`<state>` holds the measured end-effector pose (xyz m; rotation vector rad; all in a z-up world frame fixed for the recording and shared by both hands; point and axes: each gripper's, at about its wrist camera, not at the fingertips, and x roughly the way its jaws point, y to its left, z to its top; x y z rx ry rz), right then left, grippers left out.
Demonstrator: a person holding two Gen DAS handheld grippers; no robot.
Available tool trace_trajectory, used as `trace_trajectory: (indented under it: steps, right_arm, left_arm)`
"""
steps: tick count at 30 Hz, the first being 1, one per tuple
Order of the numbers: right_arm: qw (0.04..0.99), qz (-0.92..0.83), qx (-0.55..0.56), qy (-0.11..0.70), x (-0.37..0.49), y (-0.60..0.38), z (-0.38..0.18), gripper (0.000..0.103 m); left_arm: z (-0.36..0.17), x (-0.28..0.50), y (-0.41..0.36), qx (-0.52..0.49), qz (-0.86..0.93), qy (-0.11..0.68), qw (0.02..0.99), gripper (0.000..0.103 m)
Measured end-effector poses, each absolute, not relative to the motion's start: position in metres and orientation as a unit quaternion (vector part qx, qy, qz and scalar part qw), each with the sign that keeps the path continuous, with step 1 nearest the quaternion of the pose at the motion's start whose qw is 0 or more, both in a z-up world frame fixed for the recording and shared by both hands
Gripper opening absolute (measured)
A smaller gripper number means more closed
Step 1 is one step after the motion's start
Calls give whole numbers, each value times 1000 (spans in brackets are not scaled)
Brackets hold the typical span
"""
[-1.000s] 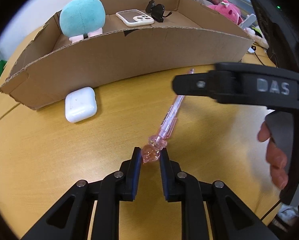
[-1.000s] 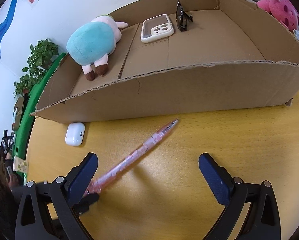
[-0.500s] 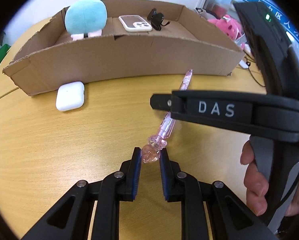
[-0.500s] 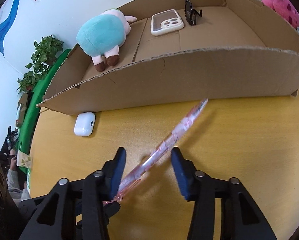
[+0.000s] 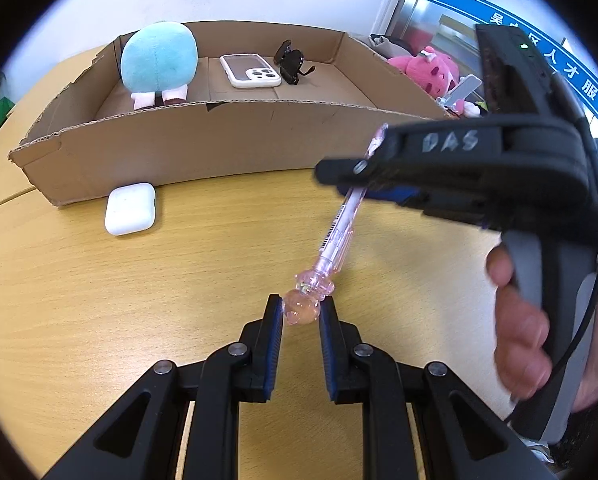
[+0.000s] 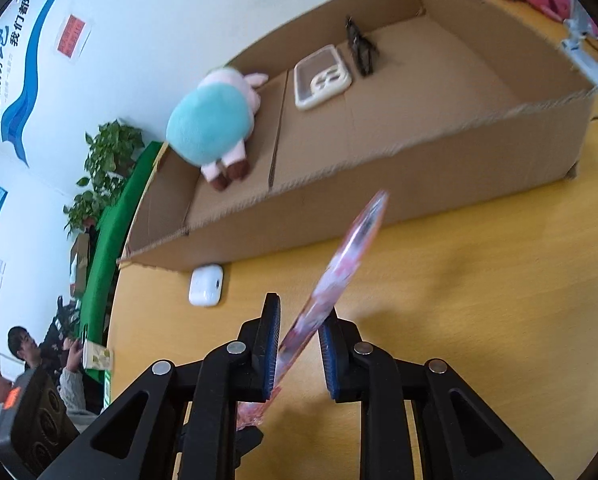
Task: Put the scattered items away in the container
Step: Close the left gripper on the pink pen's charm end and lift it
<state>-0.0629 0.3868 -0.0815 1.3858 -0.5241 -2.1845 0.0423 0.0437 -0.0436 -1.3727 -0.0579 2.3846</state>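
A pink pen (image 5: pixel 337 232) is held off the yellow table at both ends. My left gripper (image 5: pixel 301 312) is shut on its round pink cap end. My right gripper (image 6: pixel 299 330) is shut on the pen's barrel (image 6: pixel 339 272); it shows in the left wrist view (image 5: pixel 383 192) across the pen's upper part. The pen tip points toward the cardboard box (image 5: pixel 203 148), which holds a teal plush (image 5: pixel 159 58), a phone (image 5: pixel 251 70) and a black clip (image 5: pixel 289 62). A white earbud case (image 5: pixel 131 208) lies on the table by the box's front wall.
A pink plush (image 5: pixel 431 70) sits beyond the box's right end. In the right wrist view, a green strip and a potted plant (image 6: pixel 107 160) stand left of the table, with people (image 6: pixel 23 344) beyond its edge.
My right gripper closed from wide open onto the pen's barrel. The pen lifted off the table and tilted up, with my left gripper still holding its cap end.
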Motion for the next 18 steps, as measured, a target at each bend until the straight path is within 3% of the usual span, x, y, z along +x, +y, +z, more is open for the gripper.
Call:
trace_trajectory:
  steps: [18]
  right_arm:
    - [286, -851, 423, -121, -79, 361, 7, 11]
  left_arm:
    - [-12, 11, 60, -465, 856, -52, 220, 18]
